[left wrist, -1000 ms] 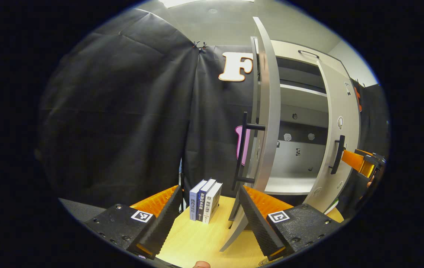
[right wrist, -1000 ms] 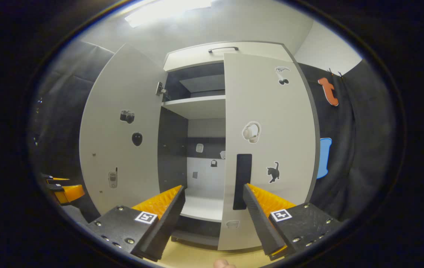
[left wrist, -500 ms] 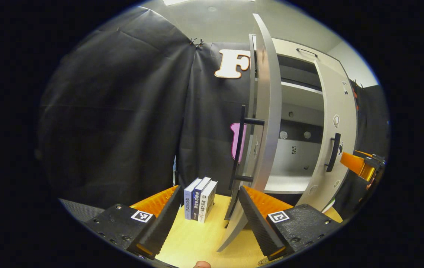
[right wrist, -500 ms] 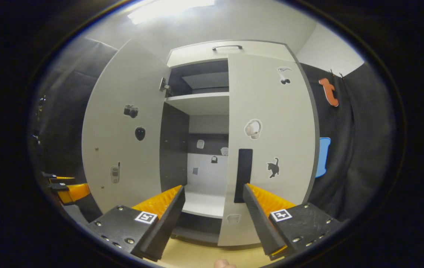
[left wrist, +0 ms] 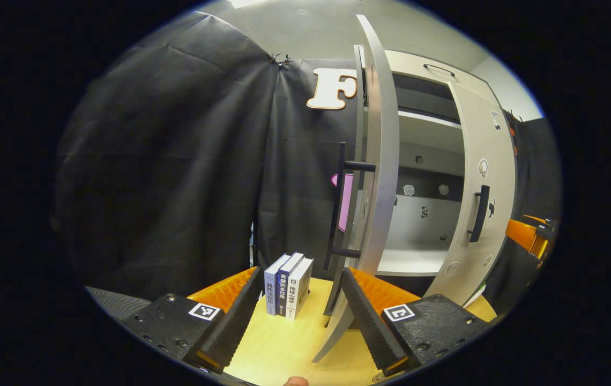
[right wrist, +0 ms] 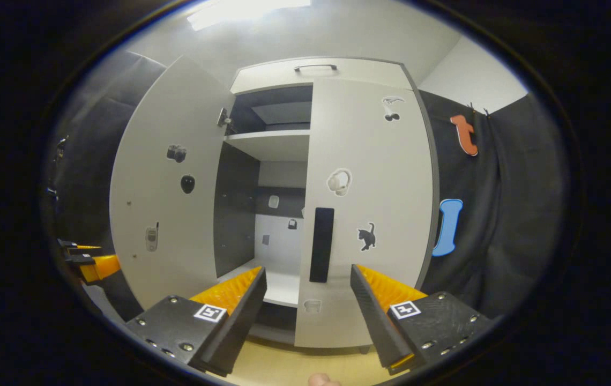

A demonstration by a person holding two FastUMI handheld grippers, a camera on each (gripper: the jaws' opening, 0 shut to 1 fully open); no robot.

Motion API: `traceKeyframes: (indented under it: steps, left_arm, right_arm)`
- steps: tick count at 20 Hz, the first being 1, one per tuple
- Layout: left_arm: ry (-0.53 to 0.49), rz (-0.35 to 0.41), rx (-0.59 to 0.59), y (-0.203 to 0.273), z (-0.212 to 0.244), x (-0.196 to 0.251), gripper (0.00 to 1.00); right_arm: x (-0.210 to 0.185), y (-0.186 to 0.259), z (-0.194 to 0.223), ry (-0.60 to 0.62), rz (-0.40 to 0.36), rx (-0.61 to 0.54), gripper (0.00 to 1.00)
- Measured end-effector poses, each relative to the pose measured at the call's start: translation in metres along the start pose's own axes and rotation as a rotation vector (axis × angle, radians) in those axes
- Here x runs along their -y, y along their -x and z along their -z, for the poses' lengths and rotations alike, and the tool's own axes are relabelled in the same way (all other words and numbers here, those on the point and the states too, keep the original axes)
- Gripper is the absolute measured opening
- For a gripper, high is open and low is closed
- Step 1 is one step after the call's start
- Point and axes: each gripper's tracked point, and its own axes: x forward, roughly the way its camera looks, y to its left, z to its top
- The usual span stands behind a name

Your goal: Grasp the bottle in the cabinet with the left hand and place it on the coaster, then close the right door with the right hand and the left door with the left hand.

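In the left gripper view my left gripper (left wrist: pixel 301 273) stands open low over the wooden table (left wrist: pixel 278 348). The grey left door (left wrist: pixel 379 161) is swung wide open and seen edge-on, its lower edge running between my fingers close to the right one. Its black handle (left wrist: pixel 336 214) faces the curtain. In the right gripper view my right gripper (right wrist: pixel 308 269) is open and holds nothing, a short way in front of the right door (right wrist: pixel 375 177), which lies nearly flush with the cabinet front. That door's black handle (right wrist: pixel 321 244) is just above my fingers. The lower shelf (right wrist: pixel 284 281) is bare.
Three books (left wrist: pixel 287 284) stand upright on the table left of the open door. The black curtain hangs close behind them. The right gripper (left wrist: pixel 530 236) shows at the far right beside the right door (left wrist: pixel 485 161). The left gripper (right wrist: pixel 88 260) shows beyond the open left door (right wrist: pixel 169 187).
The right door has swung further toward the cabinet, and its handle no longer lies between my right fingers. The left gripper has crept slightly closer to the left door's edge.
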Motion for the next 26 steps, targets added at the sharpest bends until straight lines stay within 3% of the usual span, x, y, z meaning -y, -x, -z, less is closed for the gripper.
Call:
traceKeyframes:
  steps: [3, 4, 5, 15, 16, 20, 22, 26]
  left_arm:
    - [-0.012, 0.002, -0.001, 0.001, -0.001, 0.004, 0.95]
    - [-0.016, 0.008, 0.001, 0.002, 0.0, 0.006, 0.89]
    - [-0.018, 0.012, -0.001, 0.001, 0.0, 0.008, 0.94]
    - [0.001, 0.106, -0.007, 0.005, 0.005, 0.04, 0.94]
    - [0.004, 0.116, -0.007, 0.005, 0.005, 0.046, 0.94]
    - [0.003, 0.155, -0.008, 0.002, 0.007, 0.067, 0.93]
    - [0.014, 0.177, -0.012, 0.001, 0.008, 0.078, 0.93]
    - [0.019, 0.218, -0.018, -0.001, 0.011, 0.101, 0.94]
  right_arm:
    - [-0.003, -0.003, 0.0, 0.0, -0.013, 0.005, 0.92]
    - [-0.004, -0.004, 0.0, -0.001, -0.018, 0.006, 0.92]
    - [-0.007, -0.004, 0.001, -0.003, -0.022, 0.007, 0.92]
    - [-0.01, -0.013, 0.007, 0.0, -0.048, -0.004, 0.92]
    - [-0.008, -0.013, 0.008, 0.002, -0.048, -0.005, 0.98]
    - [0.005, -0.01, 0.007, 0.012, -0.029, -0.004, 0.92]
    - [0.014, -0.009, 0.008, 0.015, -0.015, -0.007, 0.98]
    - [0.032, -0.005, 0.008, 0.022, 0.015, -0.008, 0.92]
